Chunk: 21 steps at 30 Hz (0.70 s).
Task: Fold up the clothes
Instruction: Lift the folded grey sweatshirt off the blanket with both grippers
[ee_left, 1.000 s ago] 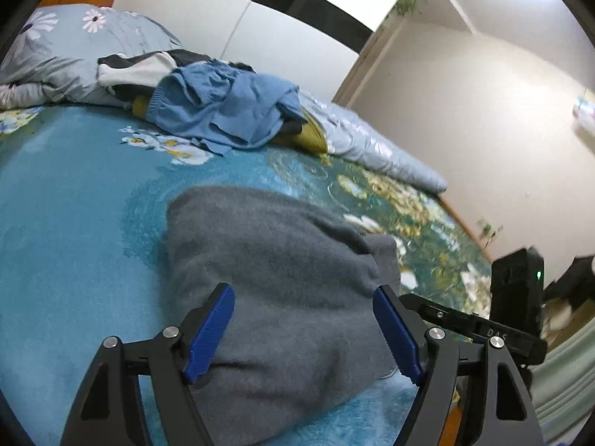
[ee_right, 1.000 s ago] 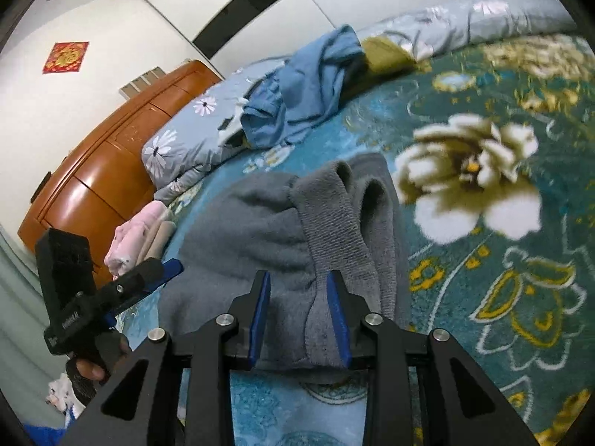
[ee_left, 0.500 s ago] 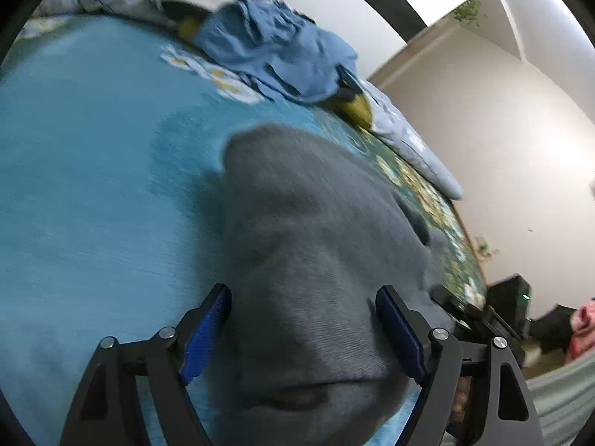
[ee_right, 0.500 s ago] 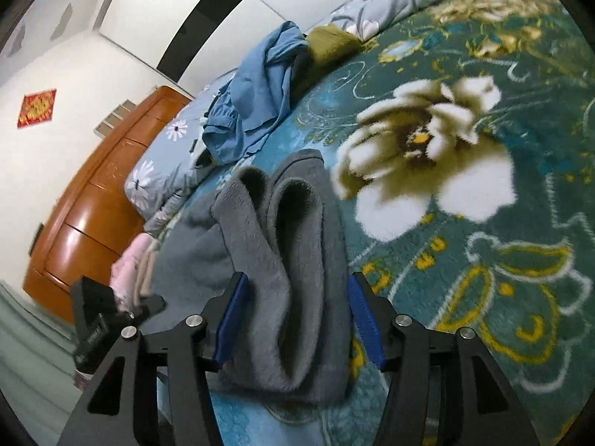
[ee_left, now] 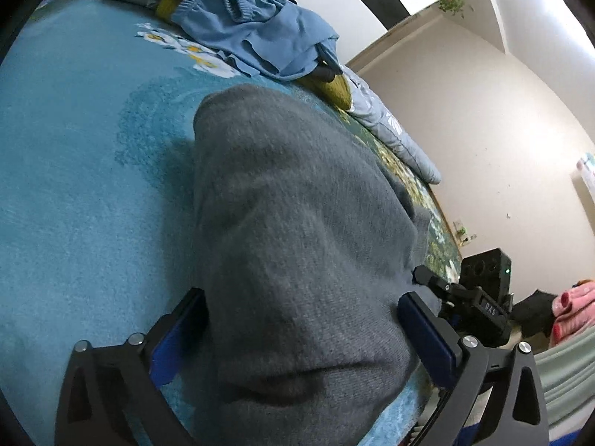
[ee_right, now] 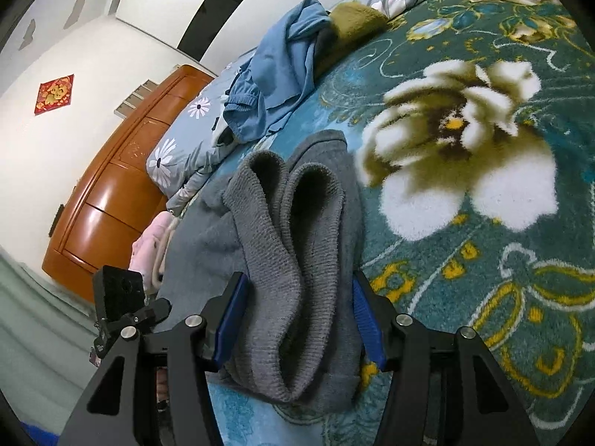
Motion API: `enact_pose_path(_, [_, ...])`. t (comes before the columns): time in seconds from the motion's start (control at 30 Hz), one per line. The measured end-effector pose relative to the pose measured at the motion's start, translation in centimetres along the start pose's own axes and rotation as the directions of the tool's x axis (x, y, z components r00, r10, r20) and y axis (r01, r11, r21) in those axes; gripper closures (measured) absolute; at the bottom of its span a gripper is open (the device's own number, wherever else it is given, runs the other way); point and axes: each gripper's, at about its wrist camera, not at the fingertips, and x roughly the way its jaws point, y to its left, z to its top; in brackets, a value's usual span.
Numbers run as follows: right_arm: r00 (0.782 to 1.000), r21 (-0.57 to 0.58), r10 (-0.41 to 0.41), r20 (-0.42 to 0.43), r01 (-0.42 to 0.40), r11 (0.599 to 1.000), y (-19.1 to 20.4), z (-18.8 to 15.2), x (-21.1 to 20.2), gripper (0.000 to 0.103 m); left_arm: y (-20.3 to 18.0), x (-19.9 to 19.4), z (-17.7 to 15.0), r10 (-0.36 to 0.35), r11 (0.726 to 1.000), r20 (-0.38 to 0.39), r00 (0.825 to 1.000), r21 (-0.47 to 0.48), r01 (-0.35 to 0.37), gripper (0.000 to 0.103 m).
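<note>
A folded grey sweater lies on the teal floral blanket. My left gripper is open, its blue pads on either side of the sweater's near end. In the right wrist view the sweater's ribbed folded edge lies between the pads of my right gripper, which is open and straddles it. The right gripper also shows in the left wrist view, and the left one in the right wrist view.
A pile of blue and mustard clothes lies at the far side of the bed, also in the right wrist view. Grey floral pillows, a wooden headboard and pink folded clothes are to the left.
My right gripper has opened and let go of the sweater's ribbed edge. My left gripper has moved forward and down over the sweater, staying open.
</note>
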Motion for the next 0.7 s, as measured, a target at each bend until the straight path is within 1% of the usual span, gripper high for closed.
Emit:
enact_pose_path(0.07, [1.000, 0.006, 0.016, -0.004, -0.016, 1.000, 0.1, 0.0, 0.2, 0.035, 0.3, -0.2, 0.1, -0.016, 1.000, 0.006, 1.000, -0.019, 0.016, 0.000])
enact_pose_path(0.1, [1.000, 0.008, 0.022, -0.004, -0.022, 1.000, 0.1, 0.0, 0.2, 0.033, 0.3, -0.3, 0.1, -0.020, 1.000, 0.007, 1.000, -0.023, 0.020, 0.000])
enact_pose_path(0.2, [1.000, -0.002, -0.001, -0.008, 0.001, 1.000, 0.7, 0.1, 0.4, 0.033, 0.4, -0.4, 0.2, -0.013, 0.999, 0.015, 1.000, -0.033, 0.013, 0.004])
enact_pose_path(0.23, [1.000, -0.002, -0.004, -0.008, 0.004, 1.000, 0.9, 0.2, 0.5, 0.031, 0.5, -0.5, 0.2, -0.009, 0.999, 0.018, 1.000, -0.037, 0.010, 0.006])
enact_pose_path(0.3, [1.000, 0.006, 0.013, 0.004, -0.013, 1.000, 1.0, 0.3, 0.7, 0.031, 0.9, -0.7, 0.1, -0.009, 0.999, 0.030, 1.000, -0.052, 0.011, 0.013])
enact_pose_path(0.33, [1.000, 0.008, 0.028, 0.009, -0.029, 1.000, 1.1, 0.3, 0.8, 0.033, 1.0, -0.8, 0.0, -0.012, 0.998, 0.030, 0.999, -0.060, 0.013, 0.022])
enact_pose_path(0.37, [0.999, 0.010, 0.043, 0.008, -0.043, 0.999, 1.2, 0.3, 0.9, 0.038, 1.2, -0.9, 0.0, -0.014, 0.998, 0.031, 0.999, -0.068, 0.016, 0.028])
enact_pose_path(0.4, [0.999, 0.016, 0.044, 0.001, -0.044, 0.999, 1.2, 0.4, 1.2, 0.046, 1.4, -1.0, -0.1, -0.016, 0.997, 0.031, 0.999, -0.075, 0.019, 0.031])
enact_pose_path(0.5, [0.999, 0.055, 0.046, -0.005, -0.046, 0.997, 1.0, 0.5, 1.7, 0.060, 1.6, -1.3, -0.2, -0.022, 0.996, 0.045, 0.999, -0.089, 0.026, 0.039])
enact_pose_path(0.57, [0.999, 0.069, 0.053, 0.007, -0.053, 0.996, 1.3, 0.5, 1.5, 0.065, 1.7, -1.5, -0.4, -0.025, 0.995, 0.057, 0.998, -0.094, 0.030, 0.045])
enact_pose_path(0.7, [0.998, 0.054, 0.053, 0.014, -0.054, 0.997, 2.9, 0.5, 0.8, 0.070, 1.9, -2.0, -0.6, -0.031, 0.994, 0.082, 0.996, -0.106, 0.039, 0.051])
